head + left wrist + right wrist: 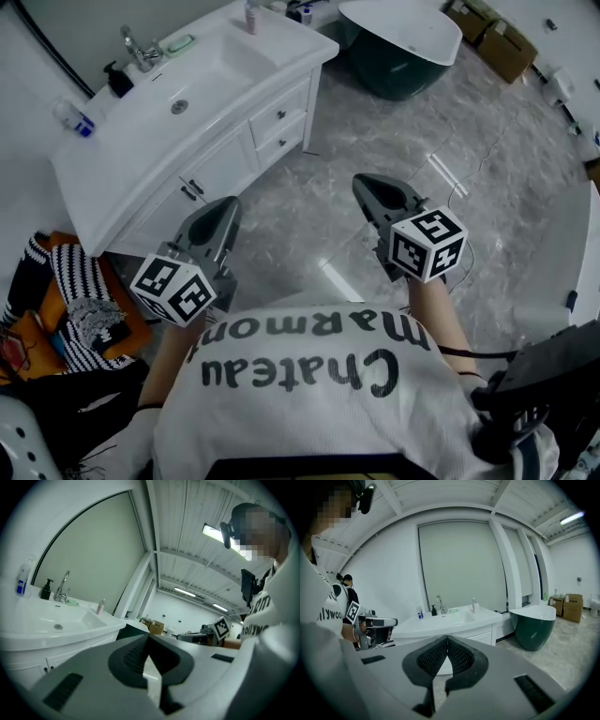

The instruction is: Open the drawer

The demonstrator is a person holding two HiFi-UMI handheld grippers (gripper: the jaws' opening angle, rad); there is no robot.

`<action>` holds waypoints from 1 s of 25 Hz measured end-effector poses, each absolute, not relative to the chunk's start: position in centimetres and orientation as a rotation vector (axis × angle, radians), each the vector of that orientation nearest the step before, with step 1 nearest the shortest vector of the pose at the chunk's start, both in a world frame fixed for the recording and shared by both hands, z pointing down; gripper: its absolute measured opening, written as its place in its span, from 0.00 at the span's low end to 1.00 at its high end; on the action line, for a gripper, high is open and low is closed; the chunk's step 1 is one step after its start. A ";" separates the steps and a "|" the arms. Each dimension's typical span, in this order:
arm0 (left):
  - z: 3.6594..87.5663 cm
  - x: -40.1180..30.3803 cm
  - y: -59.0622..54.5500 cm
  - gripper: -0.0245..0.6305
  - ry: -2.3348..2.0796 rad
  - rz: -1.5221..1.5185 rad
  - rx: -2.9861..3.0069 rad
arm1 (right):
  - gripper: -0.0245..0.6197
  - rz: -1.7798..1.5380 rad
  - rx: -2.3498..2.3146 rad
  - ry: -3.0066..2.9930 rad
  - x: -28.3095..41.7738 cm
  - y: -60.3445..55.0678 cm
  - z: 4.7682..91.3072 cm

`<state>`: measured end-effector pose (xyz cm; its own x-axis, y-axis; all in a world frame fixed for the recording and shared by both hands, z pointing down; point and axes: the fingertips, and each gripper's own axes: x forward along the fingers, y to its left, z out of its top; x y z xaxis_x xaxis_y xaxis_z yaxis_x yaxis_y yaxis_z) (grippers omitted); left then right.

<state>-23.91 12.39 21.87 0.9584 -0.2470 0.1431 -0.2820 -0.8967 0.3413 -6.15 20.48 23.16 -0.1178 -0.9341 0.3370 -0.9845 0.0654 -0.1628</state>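
A white vanity (112, 159) with a sink stands at the upper left of the head view. Two small drawers, one above the other (279, 115), are in its right end, both closed. My left gripper (228, 202) is held over the floor in front of the vanity's cabinet doors, jaws shut and empty. My right gripper (362, 181) is further right over the marble floor, also shut on nothing. The right gripper view shows the shut jaws (447, 637) pointing toward the vanity (454, 619) some way off. In the left gripper view the shut jaws (148, 635) have the vanity (51, 634) to their left.
A dark green bathtub (403, 47) stands right of the vanity, with cardboard boxes (502, 47) behind it. A faucet (141, 49) and bottles sit on the counter. A striped cloth on an orange bag (80, 291) lies at the left. A white strip (448, 175) lies on the floor.
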 end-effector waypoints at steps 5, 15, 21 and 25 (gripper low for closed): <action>23.2 -22.3 11.4 0.04 -0.425 0.136 2.685 | 0.05 0.570 1.964 -2.213 -5.9 18.5 24.1; 25.7 -17.8 7.2 0.04 -0.510 0.117 2.614 | 0.05 0.690 1.926 -2.340 -3.0 12.2 26.4; 27.1 -14.8 2.2 0.03 -0.585 0.056 2.535 | 0.05 0.702 1.797 -2.440 0.1 4.5 27.4; 28.2 -11.9 -0.2 0.03 -0.628 0.031 2.490 | 0.05 0.731 1.659 -2.456 2.1 -0.1 29.5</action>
